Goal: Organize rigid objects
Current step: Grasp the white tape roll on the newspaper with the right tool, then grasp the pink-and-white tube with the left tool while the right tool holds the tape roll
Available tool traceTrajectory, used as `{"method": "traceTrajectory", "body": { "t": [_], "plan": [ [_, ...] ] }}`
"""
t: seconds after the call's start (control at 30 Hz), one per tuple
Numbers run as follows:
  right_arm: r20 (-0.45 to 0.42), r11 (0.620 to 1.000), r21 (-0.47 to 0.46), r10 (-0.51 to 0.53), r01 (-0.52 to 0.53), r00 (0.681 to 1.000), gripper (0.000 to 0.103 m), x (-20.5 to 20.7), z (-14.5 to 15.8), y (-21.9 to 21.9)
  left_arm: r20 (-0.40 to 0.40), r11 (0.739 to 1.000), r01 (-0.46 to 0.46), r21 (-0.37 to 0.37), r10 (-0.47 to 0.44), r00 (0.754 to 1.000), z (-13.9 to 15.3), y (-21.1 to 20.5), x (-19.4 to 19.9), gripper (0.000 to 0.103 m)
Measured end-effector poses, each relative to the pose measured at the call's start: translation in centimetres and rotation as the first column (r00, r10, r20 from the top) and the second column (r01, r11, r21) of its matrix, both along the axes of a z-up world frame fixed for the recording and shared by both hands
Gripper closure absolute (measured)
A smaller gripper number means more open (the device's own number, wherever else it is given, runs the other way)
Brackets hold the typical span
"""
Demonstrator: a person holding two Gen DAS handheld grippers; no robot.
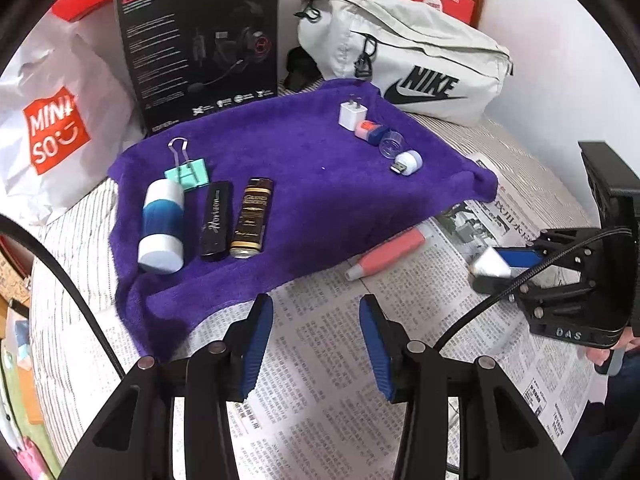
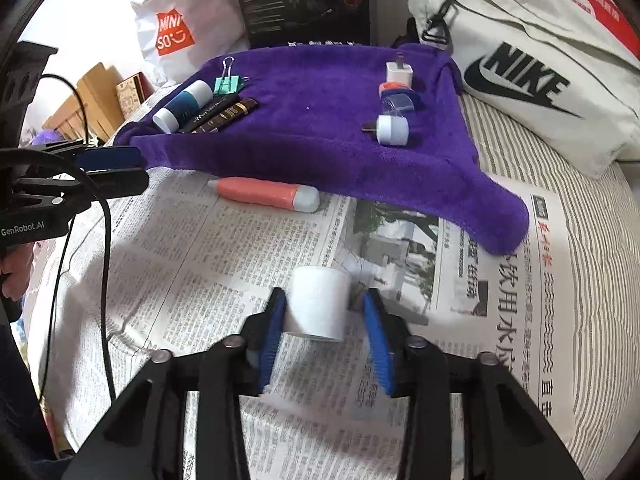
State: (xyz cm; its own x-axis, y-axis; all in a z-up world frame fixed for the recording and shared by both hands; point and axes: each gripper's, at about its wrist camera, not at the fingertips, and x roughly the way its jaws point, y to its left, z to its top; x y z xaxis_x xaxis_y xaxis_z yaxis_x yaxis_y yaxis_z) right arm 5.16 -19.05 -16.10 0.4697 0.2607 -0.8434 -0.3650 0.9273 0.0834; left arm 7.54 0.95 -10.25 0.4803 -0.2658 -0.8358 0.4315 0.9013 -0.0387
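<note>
On the newspaper (image 2: 224, 264) spread over the striped bed, the right claw (image 2: 324, 312) straddles a small white cylinder (image 2: 318, 306); its left pad touches the cylinder's side while the right pad stands just clear, so the grip looks not yet firm. Up on the purple towel (image 1: 304, 184) the sorted things lie in two groups, long pieces side by side at one end and small plugs at the other, which suggests the cylinder belongs there next. The left claw (image 1: 316, 340) hangs apart and empty over the paper, near the pink tube (image 1: 386, 254) that is off the towel, probably its next pick.
</note>
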Motion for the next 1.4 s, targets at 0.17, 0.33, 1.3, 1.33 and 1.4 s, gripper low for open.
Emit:
{"method": "traceTrajectory", "body": {
  "t": [0.17, 0.33, 1.3, 1.33, 1.4],
  "plan": [
    [0.037, 1.0, -0.014, -0.027, 0.027, 0.999, 0.072, 0.0, 0.4, -1.1, -0.018, 0.999, 0.049, 0.001, -0.049, 0.999, -0.8, -0.9, 0.5, 0.06],
    [0.052, 0.996, -0.021, -0.085, 0.087, 0.995, 0.072, 0.5, 1.1, -3.7, -0.028, 0.993, 0.118, 0.026, -0.117, 0.993, -1.5, -2.8, 1.3, 0.06],
    [0.132, 0.992, -0.006, -0.124, 0.126, 0.983, 0.072, -0.1, -0.5, -6.3, -0.034, 0.95, 0.303, 0.077, -0.302, 0.953, -2.9, -7.8, 2.8, 0.08],
    [0.133, 0.992, -0.003, -0.123, 0.124, 0.983, 0.072, -0.2, -0.5, -6.3, -0.039, 0.946, 0.313, 0.081, -0.311, 0.95, -3.1, -8.1, 3.0, 0.08],
    [0.136, 0.992, -0.003, -0.121, 0.123, 0.983, 0.072, -0.2, -0.5, -6.3, -0.039, 0.94, 0.327, 0.097, -0.324, 0.945, -3.3, -8.7, 3.1, 0.08]
  ]
}}
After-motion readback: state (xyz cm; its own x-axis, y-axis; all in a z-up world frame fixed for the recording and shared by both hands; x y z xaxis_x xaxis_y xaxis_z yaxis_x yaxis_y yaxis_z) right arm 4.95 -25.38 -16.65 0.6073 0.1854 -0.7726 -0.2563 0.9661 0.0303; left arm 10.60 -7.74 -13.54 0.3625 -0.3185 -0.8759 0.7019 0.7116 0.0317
